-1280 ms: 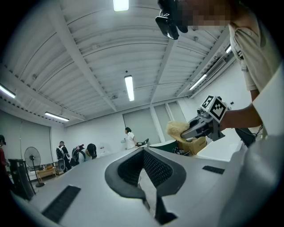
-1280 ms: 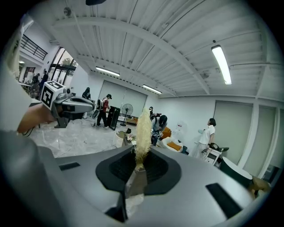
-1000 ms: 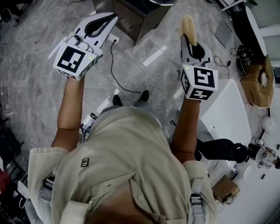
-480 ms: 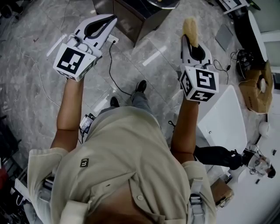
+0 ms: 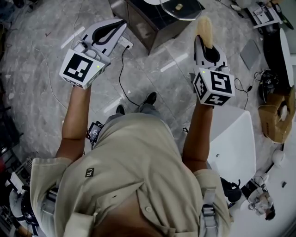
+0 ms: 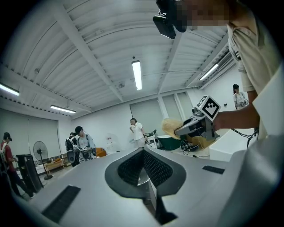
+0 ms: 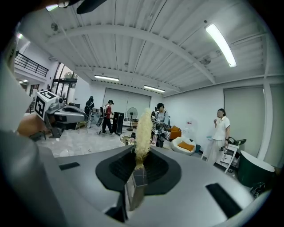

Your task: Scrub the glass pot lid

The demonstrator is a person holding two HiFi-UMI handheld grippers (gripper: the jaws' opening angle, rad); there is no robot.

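Observation:
Both grippers are held up in front of me, pointing out over the floor. My left gripper (image 5: 120,22) is shut with nothing between its jaws; in the left gripper view it (image 6: 143,151) closes on nothing. My right gripper (image 5: 202,39) is shut on a yellow fibrous scrubber (image 5: 204,27), which stands up from the jaws in the right gripper view (image 7: 143,131). At the top edge of the head view a round clear lid (image 5: 182,10) lies on a dark stand (image 5: 148,21), ahead of both grippers and apart from them.
A white table (image 5: 236,139) stands at my right, with a cardboard box (image 5: 274,115) beyond it. A black cable (image 5: 121,69) runs across the marble floor. Several people (image 7: 219,128) stand around the room.
I have stepped forward: the dark stand and the round lid have come into view at the top, and the white table has slid lower right. Both grippers keep their pose.

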